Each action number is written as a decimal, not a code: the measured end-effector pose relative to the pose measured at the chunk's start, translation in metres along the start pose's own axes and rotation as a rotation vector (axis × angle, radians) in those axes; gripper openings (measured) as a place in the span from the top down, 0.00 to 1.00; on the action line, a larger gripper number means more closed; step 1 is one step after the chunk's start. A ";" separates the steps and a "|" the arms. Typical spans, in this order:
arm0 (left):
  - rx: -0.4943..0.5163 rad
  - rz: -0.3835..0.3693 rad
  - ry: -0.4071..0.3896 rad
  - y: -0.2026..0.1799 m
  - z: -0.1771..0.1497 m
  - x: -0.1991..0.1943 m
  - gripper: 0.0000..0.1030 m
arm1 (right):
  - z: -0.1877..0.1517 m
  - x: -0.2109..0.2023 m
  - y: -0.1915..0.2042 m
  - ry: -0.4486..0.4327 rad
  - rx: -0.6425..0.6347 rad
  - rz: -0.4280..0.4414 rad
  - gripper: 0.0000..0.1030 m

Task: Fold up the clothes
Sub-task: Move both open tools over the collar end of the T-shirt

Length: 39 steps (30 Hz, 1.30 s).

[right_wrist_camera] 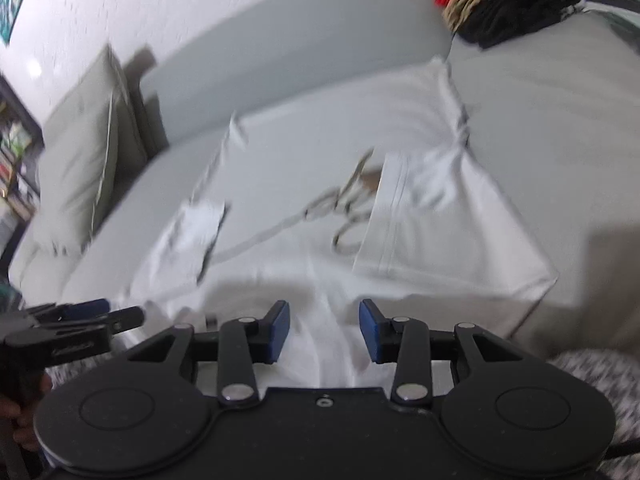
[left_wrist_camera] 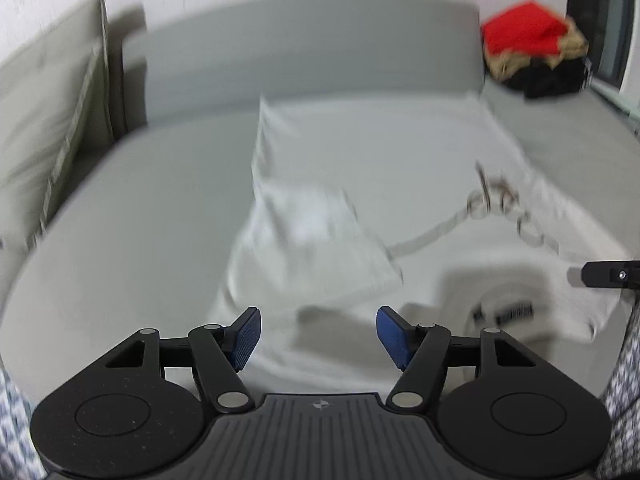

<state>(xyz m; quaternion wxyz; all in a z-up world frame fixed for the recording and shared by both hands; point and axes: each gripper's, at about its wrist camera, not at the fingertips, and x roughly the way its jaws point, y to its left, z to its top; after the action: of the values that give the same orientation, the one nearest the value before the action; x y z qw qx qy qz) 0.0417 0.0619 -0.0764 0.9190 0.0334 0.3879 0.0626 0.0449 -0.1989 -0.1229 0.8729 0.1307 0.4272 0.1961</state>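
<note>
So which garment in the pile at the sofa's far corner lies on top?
The red garment; it sits above the tan patterned one and the black one.

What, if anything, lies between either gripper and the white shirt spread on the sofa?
Nothing visible does. The white shirt lies directly under the open left gripper and the open right gripper, with only cloth showing between each pair of fingers. The pile of clothes sits far back at the sofa corner, clear of both.

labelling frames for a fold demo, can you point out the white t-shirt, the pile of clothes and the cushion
white t-shirt [left_wrist_camera: 360,152], left wrist view, on its flat body.
pile of clothes [left_wrist_camera: 520,36], left wrist view, on the red top garment.
cushion [right_wrist_camera: 84,140], right wrist view, on its front face.
</note>
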 end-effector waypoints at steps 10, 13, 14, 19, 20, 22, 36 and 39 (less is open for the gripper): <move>-0.069 0.063 0.128 0.019 0.052 0.091 0.53 | 0.051 0.050 -0.037 0.025 0.165 -0.092 0.77; -0.067 0.064 0.215 0.018 0.045 0.107 0.57 | 0.044 0.067 -0.038 0.069 0.152 -0.139 0.78; -0.056 0.059 0.225 0.017 0.042 0.104 0.57 | 0.040 0.069 -0.038 0.078 0.136 -0.155 0.79; 0.000 -0.001 0.259 0.012 0.021 0.068 0.57 | 0.015 0.042 -0.027 0.128 0.041 -0.174 0.78; 0.002 -0.010 0.262 0.013 0.018 0.060 0.57 | 0.014 0.035 -0.026 0.140 0.038 -0.168 0.78; -0.001 -0.018 0.252 0.017 0.020 0.046 0.56 | 0.017 0.022 -0.025 0.145 0.051 -0.147 0.78; -0.056 -0.080 -0.128 0.042 0.147 0.004 0.47 | 0.154 -0.046 0.010 -0.160 0.016 0.081 0.53; -0.038 -0.093 -0.142 0.041 0.163 0.046 0.48 | 0.187 -0.011 0.003 -0.175 0.003 0.074 0.62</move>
<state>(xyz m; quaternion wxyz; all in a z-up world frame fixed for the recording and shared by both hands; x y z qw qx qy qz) 0.1863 0.1068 0.0093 0.9465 0.0020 0.3218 0.0247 0.1870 -0.2128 -0.0018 0.8987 0.1645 0.3447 0.2154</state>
